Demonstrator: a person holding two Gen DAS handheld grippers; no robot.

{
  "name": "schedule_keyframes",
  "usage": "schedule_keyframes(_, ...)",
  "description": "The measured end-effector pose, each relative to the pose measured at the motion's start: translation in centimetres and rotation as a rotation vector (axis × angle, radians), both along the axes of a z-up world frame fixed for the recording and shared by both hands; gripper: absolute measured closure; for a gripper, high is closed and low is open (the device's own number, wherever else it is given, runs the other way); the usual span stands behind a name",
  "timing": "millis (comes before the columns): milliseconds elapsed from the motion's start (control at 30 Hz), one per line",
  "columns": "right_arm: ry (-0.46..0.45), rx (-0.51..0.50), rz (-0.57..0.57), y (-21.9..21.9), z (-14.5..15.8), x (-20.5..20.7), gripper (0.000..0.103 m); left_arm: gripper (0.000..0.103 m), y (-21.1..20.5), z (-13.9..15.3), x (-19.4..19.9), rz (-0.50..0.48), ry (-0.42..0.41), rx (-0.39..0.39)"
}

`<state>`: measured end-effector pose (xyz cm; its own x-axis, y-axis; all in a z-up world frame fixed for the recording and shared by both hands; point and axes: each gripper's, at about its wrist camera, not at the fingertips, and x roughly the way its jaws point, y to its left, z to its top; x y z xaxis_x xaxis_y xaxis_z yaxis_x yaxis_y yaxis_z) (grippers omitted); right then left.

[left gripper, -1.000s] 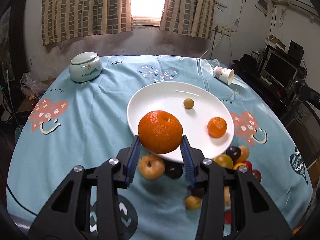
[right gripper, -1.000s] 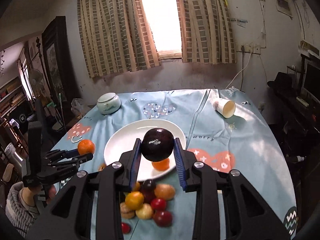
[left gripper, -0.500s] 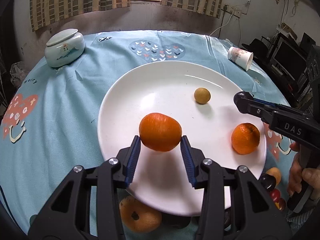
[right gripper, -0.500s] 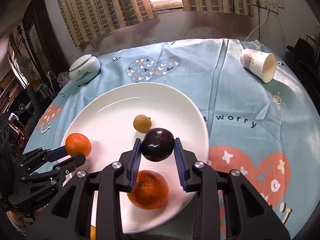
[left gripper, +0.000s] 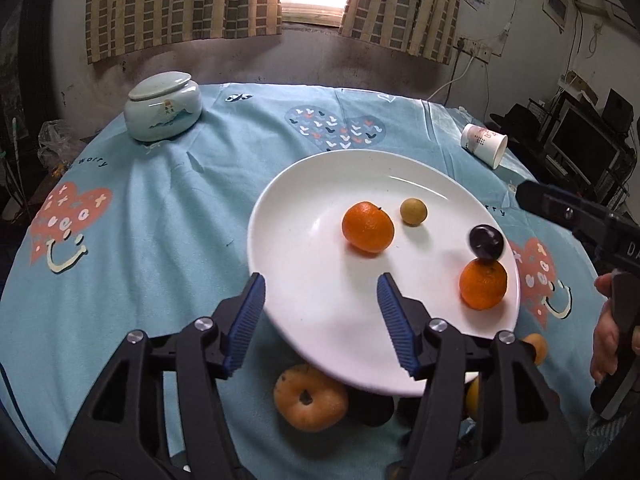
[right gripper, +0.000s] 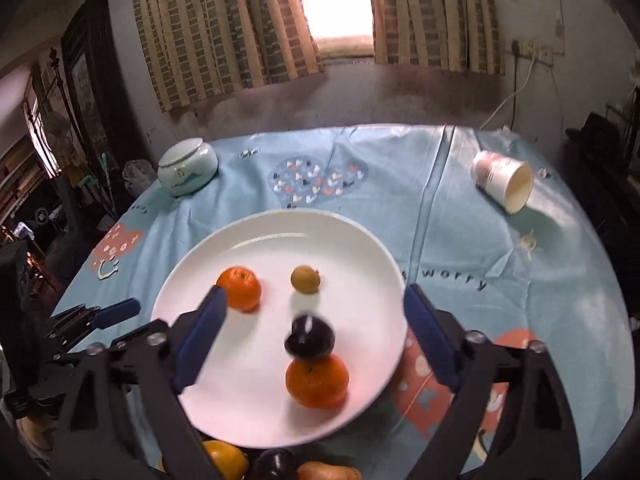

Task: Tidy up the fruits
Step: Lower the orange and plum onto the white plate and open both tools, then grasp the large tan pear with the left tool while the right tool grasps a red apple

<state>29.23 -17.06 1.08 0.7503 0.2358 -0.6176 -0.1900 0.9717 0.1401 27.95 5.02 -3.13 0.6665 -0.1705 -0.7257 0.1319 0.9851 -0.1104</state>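
Observation:
A white plate (left gripper: 320,320) (right gripper: 372,264) sits on the blue tablecloth. On it lie an orange (left gripper: 367,226) (right gripper: 240,288), a small yellow-green fruit (left gripper: 413,211) (right gripper: 305,278), a dark plum (left gripper: 486,242) (right gripper: 309,338) and a second orange (left gripper: 483,284) (right gripper: 317,380) touching the plum. My left gripper (left gripper: 320,320) is open and empty over the plate's near rim. My right gripper (right gripper: 312,340) is open, its jaws wide on either side of the plum. Loose fruits lie below the plate's near edge (left gripper: 310,398) (right gripper: 224,460).
A lidded ceramic jar (left gripper: 162,106) (right gripper: 187,166) stands at the far left. A paper cup (left gripper: 483,145) (right gripper: 503,181) lies on its side at the far right. The right gripper's body (left gripper: 580,216) and the hand holding it show at the right edge of the left wrist view.
Both grippers have opened. The left one let go of its orange and the right one let go of the plum; both fruits now rest on the plate. Both grippers have drawn back.

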Motion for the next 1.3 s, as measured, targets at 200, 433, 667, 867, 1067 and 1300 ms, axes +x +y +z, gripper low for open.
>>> schedule_keyframes(200, -0.091, 0.036, 0.032, 0.4, 2.2, -3.5, 0.01, 0.042, 1.5, 0.4, -3.5, 0.036, -0.02, 0.001)
schedule_keyframes(433, -0.223, 0.06, 0.035, -1.3, 4.3, -13.8, 0.01, 0.041, 3.5, -1.2, -7.2, 0.056, -0.007, 0.016)
schedule_keyframes(667, -0.191, 0.128, -0.039, -4.9, -1.3, -20.3, 0.01, 0.041, 3.1, -3.4, -8.6, 0.023, 0.031, 0.034)
schedule_keyframes(867, -0.057, 0.131, -0.043, -5.3, -4.8, -19.5, 0.01, 0.041, 2.3, -4.2, -7.3, -0.003, 0.058, 0.033)
schedule_keyframes(1067, -0.026, 0.134, -0.045, -5.2, -5.4, -19.1, 0.01, 0.042, 1.6, -5.0, -5.6, -0.034, 0.084, 0.026)
schedule_keyframes(1300, 0.02, 0.112, -0.044, -5.0, -6.3, -18.5, 0.01, 0.052, 1.9, -5.1, -4.5, -0.042, 0.092, -0.019)
